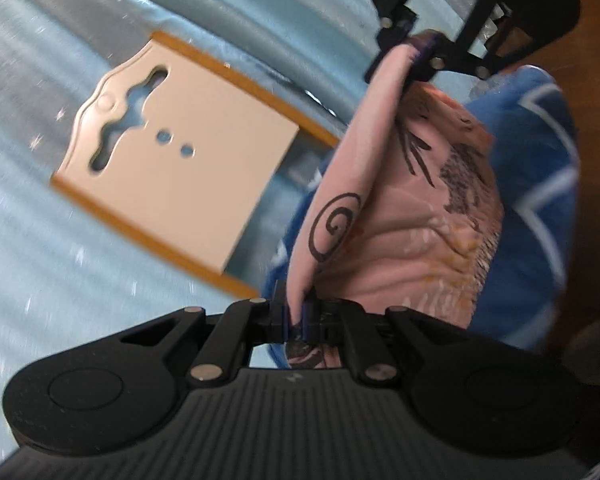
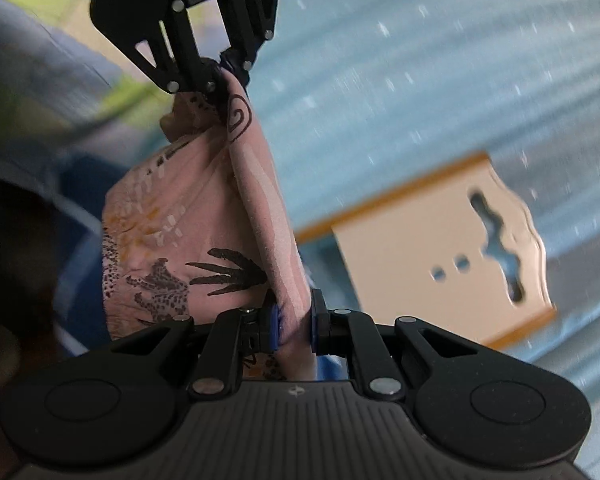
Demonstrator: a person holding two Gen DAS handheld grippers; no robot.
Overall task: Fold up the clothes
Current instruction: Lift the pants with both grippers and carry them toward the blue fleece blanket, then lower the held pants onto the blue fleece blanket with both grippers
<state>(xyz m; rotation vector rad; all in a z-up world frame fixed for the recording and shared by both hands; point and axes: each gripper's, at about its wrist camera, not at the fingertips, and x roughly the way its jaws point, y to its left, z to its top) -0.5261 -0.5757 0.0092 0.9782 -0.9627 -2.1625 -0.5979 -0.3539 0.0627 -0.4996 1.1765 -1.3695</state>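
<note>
Two grippers are sharing one piece of clothing, so we are looking at risks from the biggest thing down. The bed cover (image 1: 28, 208), pale blue and wide, is lying below us with a cream board (image 1: 172, 152) resting flat on it. If we are lowering the cloth carelessly, it could be draping over the board's edge and creasing there.

The pink printed garment (image 1: 400, 232) is hanging in the air between our two tools, off the cover, bunched in loose folds, with a blue cloth (image 1: 540, 200) showing behind it. Because it is sagging in the middle, the layers may be sliding out of line, and any fold we are making could be coming out crooked. Both views are blurring, so a quick swing could be flinging the free edge over itself.

Our left gripper (image 1: 298, 316) is clamping its jaws on one edge of the garment, and our right gripper (image 2: 294, 326) is clamping on another. Each is pinching only a thin strip near the pads, so a hard pull apart could be tugging the fabric free.
</note>
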